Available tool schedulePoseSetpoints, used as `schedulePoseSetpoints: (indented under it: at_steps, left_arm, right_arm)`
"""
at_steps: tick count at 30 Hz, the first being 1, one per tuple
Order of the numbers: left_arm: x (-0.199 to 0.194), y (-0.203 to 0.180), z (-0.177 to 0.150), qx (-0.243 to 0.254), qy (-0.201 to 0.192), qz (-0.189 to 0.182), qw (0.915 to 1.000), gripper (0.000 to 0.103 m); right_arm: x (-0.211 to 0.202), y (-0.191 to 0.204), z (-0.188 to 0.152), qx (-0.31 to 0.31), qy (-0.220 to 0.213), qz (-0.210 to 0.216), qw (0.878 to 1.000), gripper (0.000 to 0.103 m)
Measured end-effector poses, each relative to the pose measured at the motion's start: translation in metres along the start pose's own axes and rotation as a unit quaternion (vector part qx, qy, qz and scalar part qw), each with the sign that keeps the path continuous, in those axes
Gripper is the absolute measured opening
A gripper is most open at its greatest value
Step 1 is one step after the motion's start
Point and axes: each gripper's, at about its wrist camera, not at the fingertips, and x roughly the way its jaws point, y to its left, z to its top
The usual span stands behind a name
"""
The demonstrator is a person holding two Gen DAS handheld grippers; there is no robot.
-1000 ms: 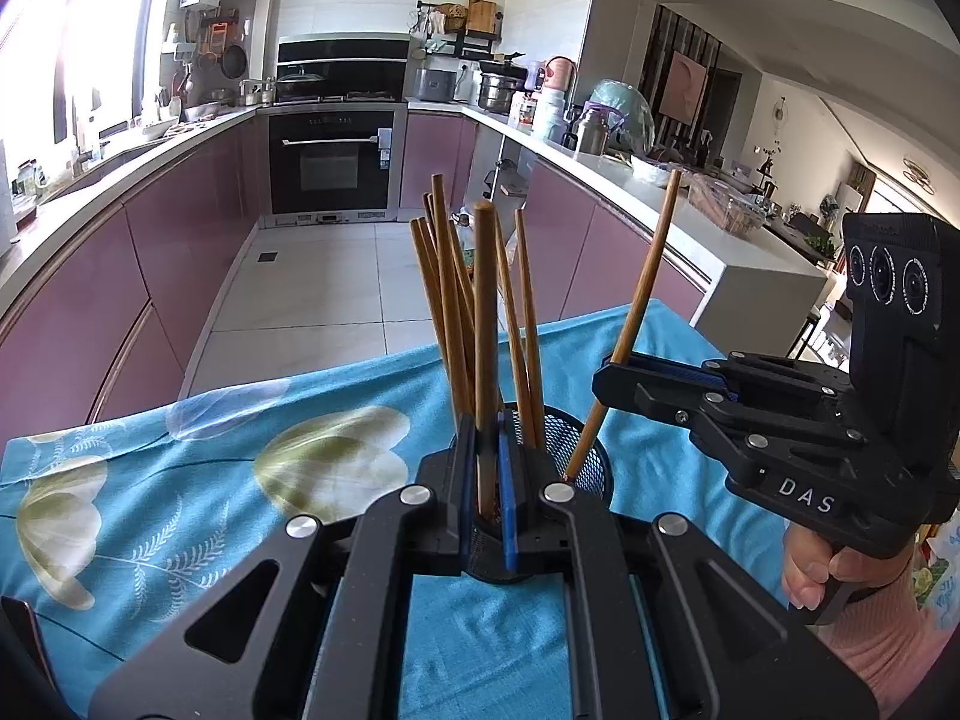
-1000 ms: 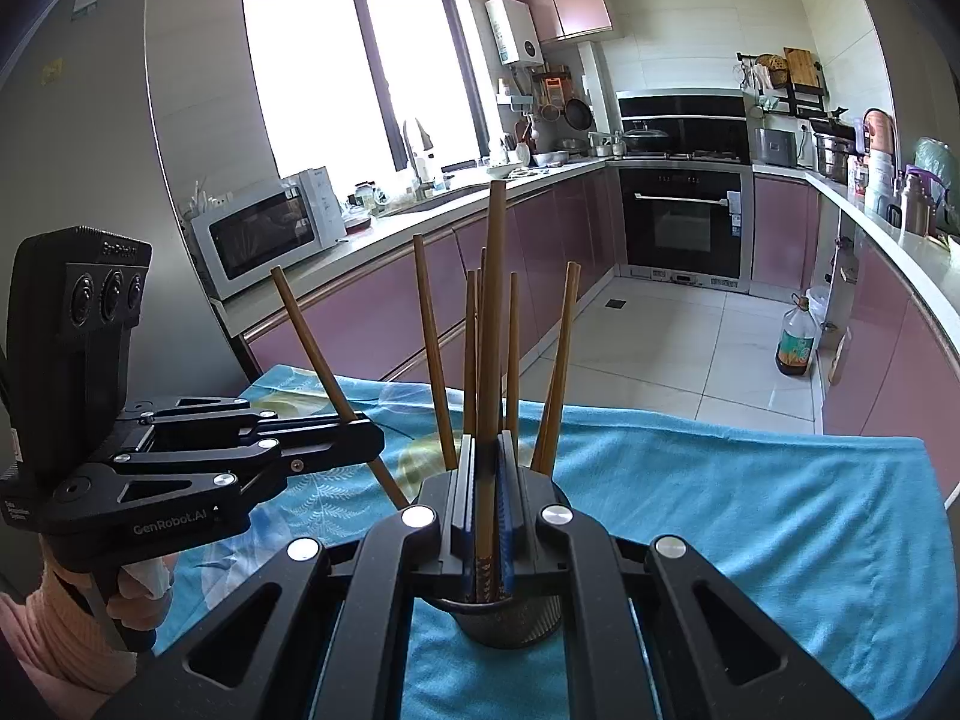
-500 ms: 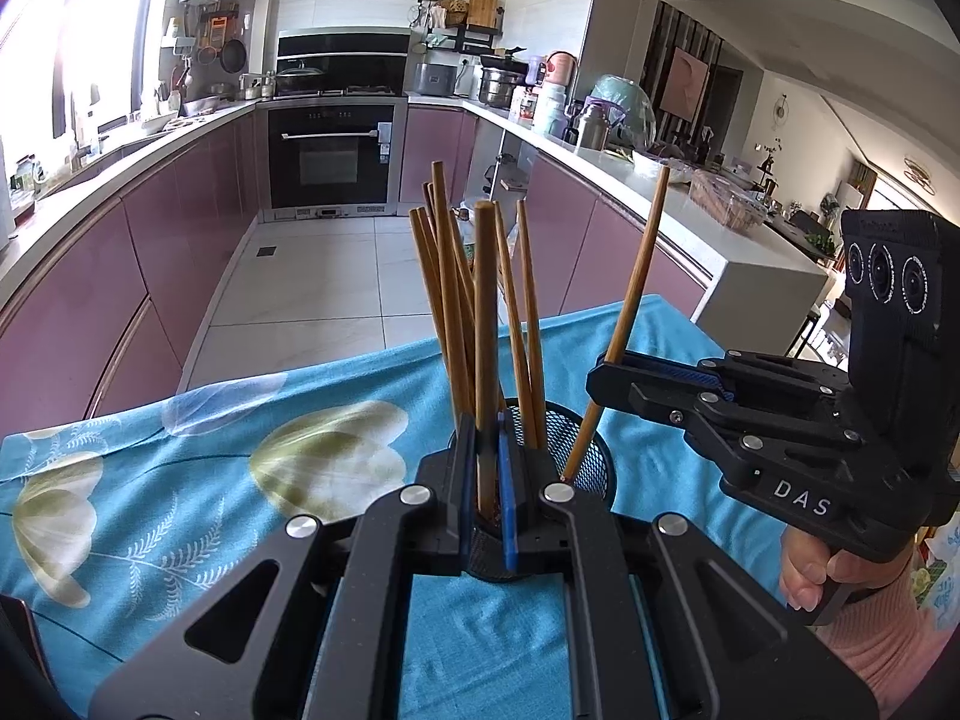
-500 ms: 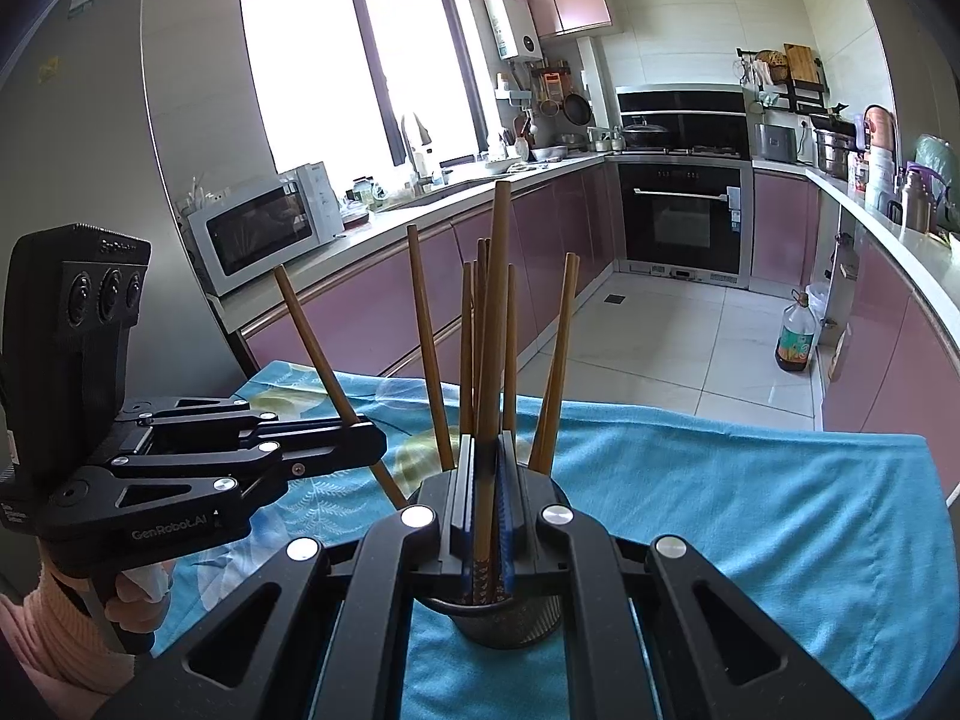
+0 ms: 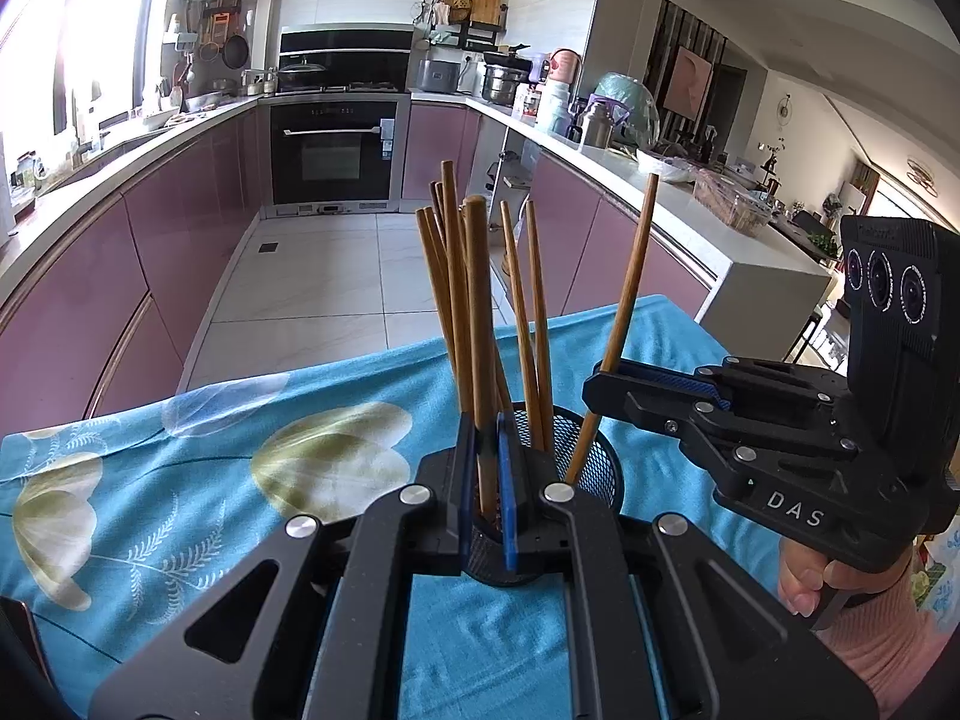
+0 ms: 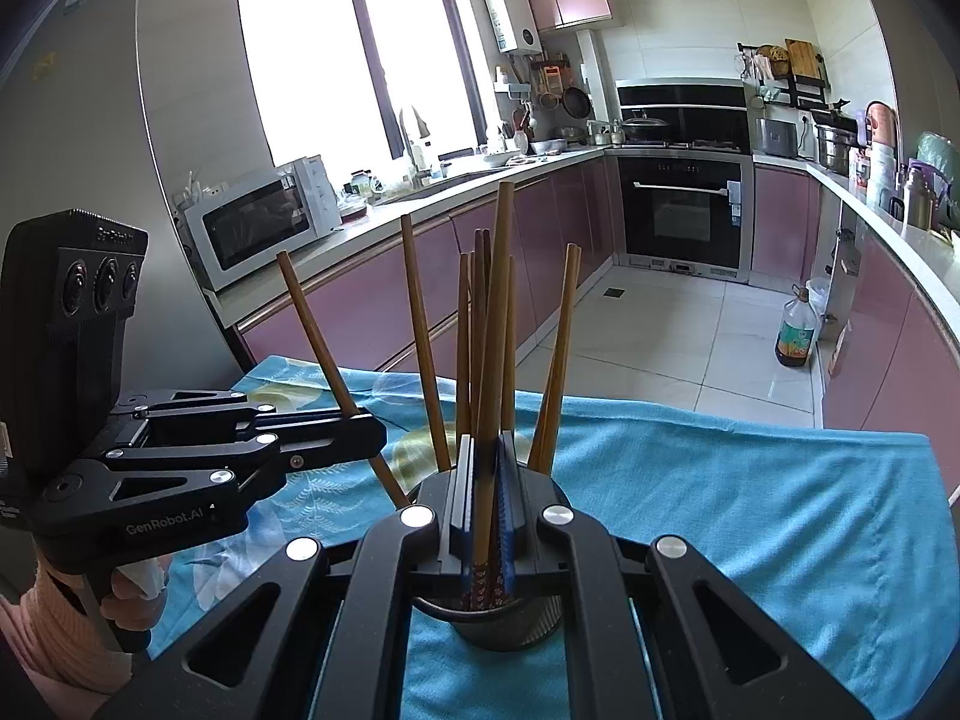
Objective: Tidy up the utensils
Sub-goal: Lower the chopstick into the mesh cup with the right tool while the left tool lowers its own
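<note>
The left tongs [image 5: 485, 480] are narrowed onto one wooden chopstick [image 5: 480, 324], held upright with its lower end inside the black mesh holder [image 5: 600, 468]. The right tongs [image 6: 486, 498] likewise pinch a chopstick [image 6: 498, 324] standing in that same holder [image 6: 510, 624]. The holder sits directly under both sets of tongs, on the surface covered by a blue floral cloth [image 5: 180, 480]. More chopsticks [image 5: 528, 324] fan out of the holder just beyond the tips. In the left wrist view, the right tongs [image 5: 606, 384] come in from the right, beside the holder's rim.
</note>
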Motion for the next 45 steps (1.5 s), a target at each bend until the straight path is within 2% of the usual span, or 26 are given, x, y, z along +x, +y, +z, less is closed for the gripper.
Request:
schedulePoseSetpoints:
  at_steps: [45]
  left_arm:
    - [0.018,0.003,0.018,-0.023,0.012,0.008,0.9996,0.008]
  right_arm:
    - [0.016,-0.001,0.008,0.01,0.015,-0.008,1.0,0.007]
